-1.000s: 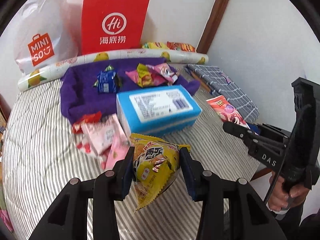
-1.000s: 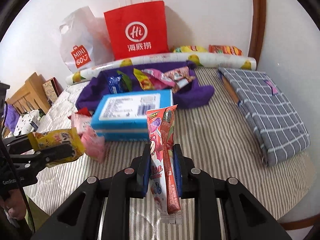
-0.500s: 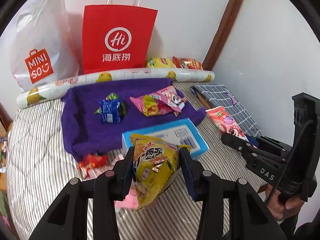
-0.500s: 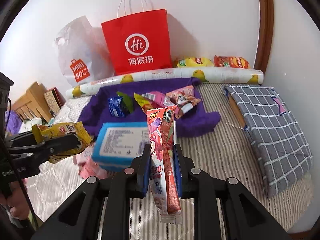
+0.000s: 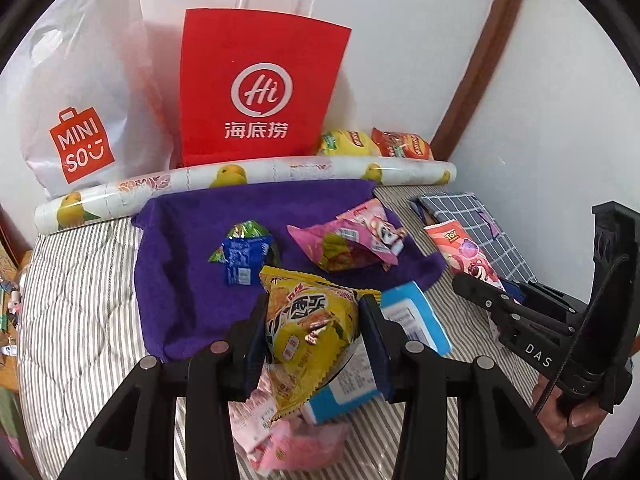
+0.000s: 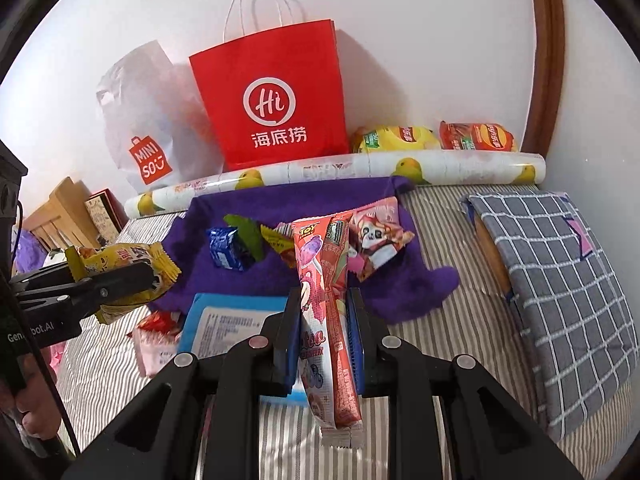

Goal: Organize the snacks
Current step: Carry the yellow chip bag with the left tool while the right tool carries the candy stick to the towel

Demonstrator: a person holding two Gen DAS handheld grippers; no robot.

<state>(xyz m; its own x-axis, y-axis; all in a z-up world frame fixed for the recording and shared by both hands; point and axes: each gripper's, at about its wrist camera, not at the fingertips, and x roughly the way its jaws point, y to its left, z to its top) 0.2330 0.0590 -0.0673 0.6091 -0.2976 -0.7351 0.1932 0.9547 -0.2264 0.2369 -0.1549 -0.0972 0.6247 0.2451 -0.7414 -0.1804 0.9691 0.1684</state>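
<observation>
My left gripper (image 5: 314, 340) is shut on a yellow snack bag (image 5: 312, 328), held above the near edge of a purple towel (image 5: 188, 264). It also shows in the right wrist view (image 6: 120, 276). My right gripper (image 6: 324, 336) is shut on a long red Toy Story packet (image 6: 326, 308), held upright above a blue box (image 6: 224, 324). The towel carries a blue wrapped snack (image 5: 242, 258) and a pink snack bag (image 5: 352, 240). A red paper bag (image 5: 256, 88) and a white Miniso bag (image 5: 80, 100) stand against the wall.
Pink packets (image 5: 288, 444) lie on the striped bed below my left gripper. A fruit-print roll (image 5: 248, 178) lies behind the towel, with yellow and red chip bags (image 6: 436, 138) behind it. A grey checked cloth bundle (image 6: 560, 280) lies at right.
Both grippers have moved forward toward the towel and wall, each still holding its packet. The blue box now lies under and beside the grippers rather than ahead.
</observation>
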